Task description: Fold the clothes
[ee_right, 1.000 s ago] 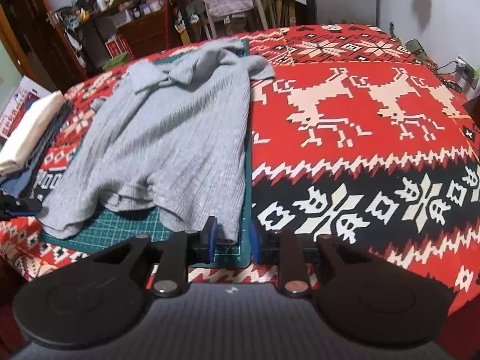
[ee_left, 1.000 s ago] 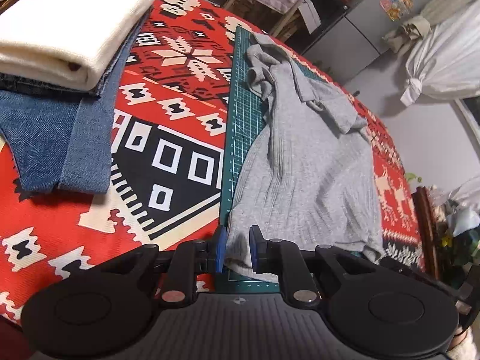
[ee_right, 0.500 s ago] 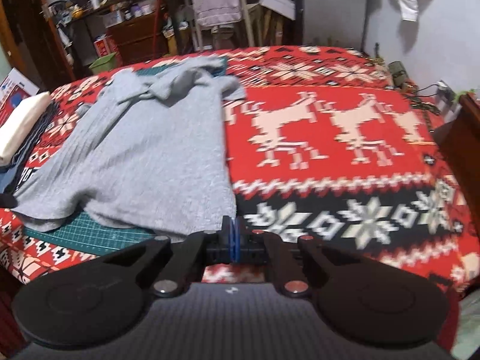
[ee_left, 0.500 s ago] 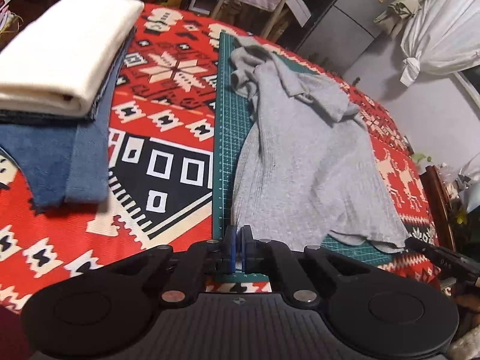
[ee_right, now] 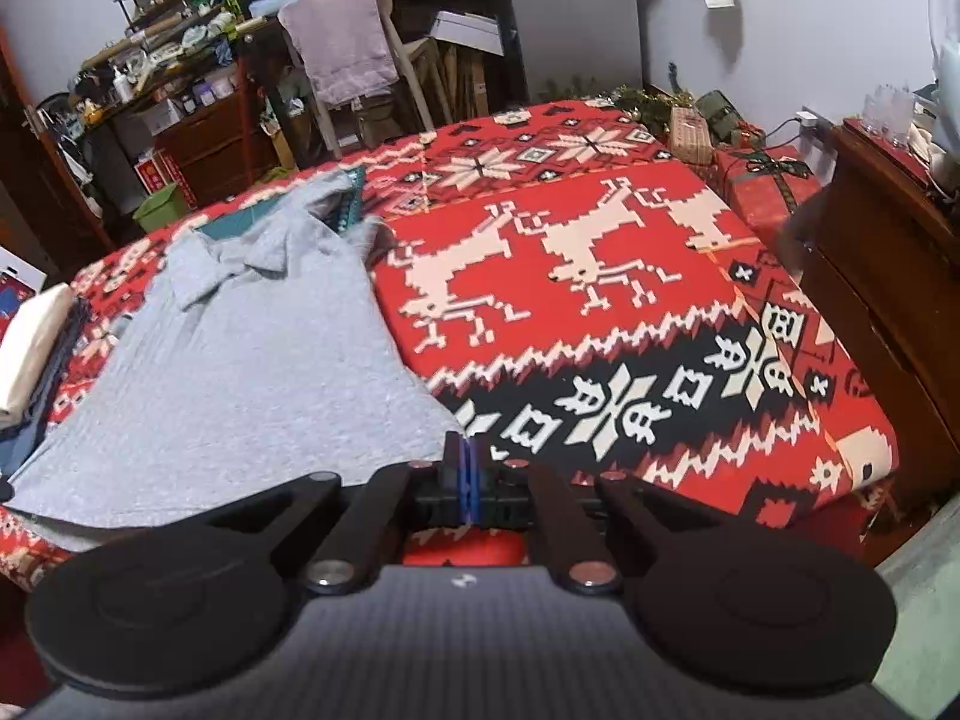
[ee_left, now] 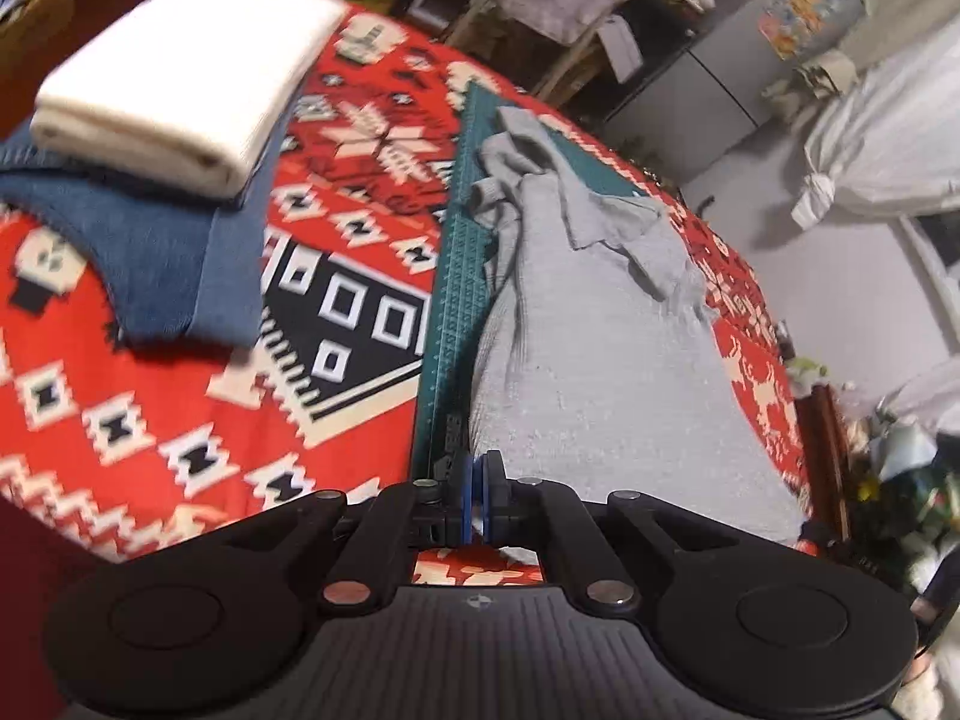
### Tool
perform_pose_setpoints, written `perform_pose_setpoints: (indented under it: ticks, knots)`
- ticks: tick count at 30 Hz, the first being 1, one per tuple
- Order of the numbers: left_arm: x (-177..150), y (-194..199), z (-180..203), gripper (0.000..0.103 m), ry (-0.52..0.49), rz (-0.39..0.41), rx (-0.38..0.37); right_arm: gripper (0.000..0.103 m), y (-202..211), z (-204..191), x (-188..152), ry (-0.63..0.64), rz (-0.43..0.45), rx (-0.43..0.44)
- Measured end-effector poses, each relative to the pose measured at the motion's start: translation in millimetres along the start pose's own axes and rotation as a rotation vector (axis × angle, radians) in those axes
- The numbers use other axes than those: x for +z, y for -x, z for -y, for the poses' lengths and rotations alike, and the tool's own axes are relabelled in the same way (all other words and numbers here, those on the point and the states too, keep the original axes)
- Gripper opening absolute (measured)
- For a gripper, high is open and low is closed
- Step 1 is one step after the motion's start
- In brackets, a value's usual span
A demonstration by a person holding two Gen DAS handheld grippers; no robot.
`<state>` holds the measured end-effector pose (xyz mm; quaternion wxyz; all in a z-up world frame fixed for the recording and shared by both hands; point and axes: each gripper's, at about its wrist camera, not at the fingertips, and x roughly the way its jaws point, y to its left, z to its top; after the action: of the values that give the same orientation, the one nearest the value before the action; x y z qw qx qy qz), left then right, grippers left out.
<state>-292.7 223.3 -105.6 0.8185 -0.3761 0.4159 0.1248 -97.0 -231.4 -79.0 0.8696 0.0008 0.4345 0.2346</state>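
Observation:
A grey ribbed polo shirt [ee_left: 600,360] [ee_right: 240,372] lies collar-away over a green cutting mat [ee_left: 450,300] on the red patterned blanket. My left gripper [ee_left: 479,474] is shut on the shirt's near left hem corner. My right gripper [ee_right: 463,456] is shut on the near right hem corner. The hem is stretched taut between them and lifted off the mat, at the table's near edge. The mat's far corner [ee_right: 351,204] shows beside the collar.
A folded cream garment [ee_left: 180,72] rests on folded blue jeans [ee_left: 168,258] at the left. A chair draped with a towel [ee_right: 342,54] and cluttered shelves stand beyond the table. A wooden cabinet [ee_right: 888,312] is at the right.
Both grippers closed from open onto the hem corners, then pulled the hem toward me and upward, stretching the shirt flat. Both cameras have risen and tilted.

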Motion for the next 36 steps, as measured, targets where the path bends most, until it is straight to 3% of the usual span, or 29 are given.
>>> perform_pose_setpoints:
  ticks: [2, 4, 8, 11, 13, 19, 22, 26, 30, 32, 36]
  knots:
    - [-2.8, -7.1, -1.6, 0.003, -0.018, -0.010, 0.057, 0.001, -5.4, -1.3, -3.0, -0.007, -0.013, 0.001]
    - [-3.9, -9.1, -2.3, 0.003, -0.007, -0.010, 0.059, 0.001, -5.7, -6.0, -2.9, -0.016, -0.012, 0.019]
    - [4.6, 10.7, 5.9, 0.003, 0.029, 0.024, -0.076, 0.001, 16.2, -15.0, 13.2, -0.006, 0.037, 0.068]
    - [9.0, 27.2, 12.4, 0.003, 0.024, 0.041, -0.102, 0.001, 32.8, -13.9, 22.9, -0.013, 0.048, 0.087]
    - [8.6, 31.3, 13.8, 0.003, -0.003, 0.043, -0.077, 0.001, 31.8, -10.4, 22.3, -0.008, 0.030, 0.071]
    - [-1.2, -14.5, -7.5, 0.003, 0.007, -0.017, 0.083, 0.001, -21.1, -3.6, 5.3, -0.037, -0.059, 0.046]
    - [-2.3, -25.4, -10.4, 0.004, -0.027, -0.035, 0.124, 0.002, -38.1, -7.3, -1.7, -0.022, -0.080, 0.028]
    - [-5.0, -20.5, -8.9, 0.009, -0.048, -0.030, 0.136, 0.009, -41.0, -7.2, -3.8, -0.011, -0.104, 0.039]
    - [-4.7, -15.5, -12.0, 0.032, -0.018, -0.025, 0.125, 0.018, -33.7, -7.2, -2.8, 0.009, -0.100, 0.043]
    - [-3.4, -13.0, -12.4, 0.032, -0.010, -0.014, 0.110, 0.029, -29.5, -7.0, -0.5, 0.017, -0.092, 0.037]
    - [3.4, -10.8, -7.0, 0.034, -0.033, 0.018, 0.107, 0.031, -25.2, -5.9, 10.6, 0.026, -0.065, 0.037]
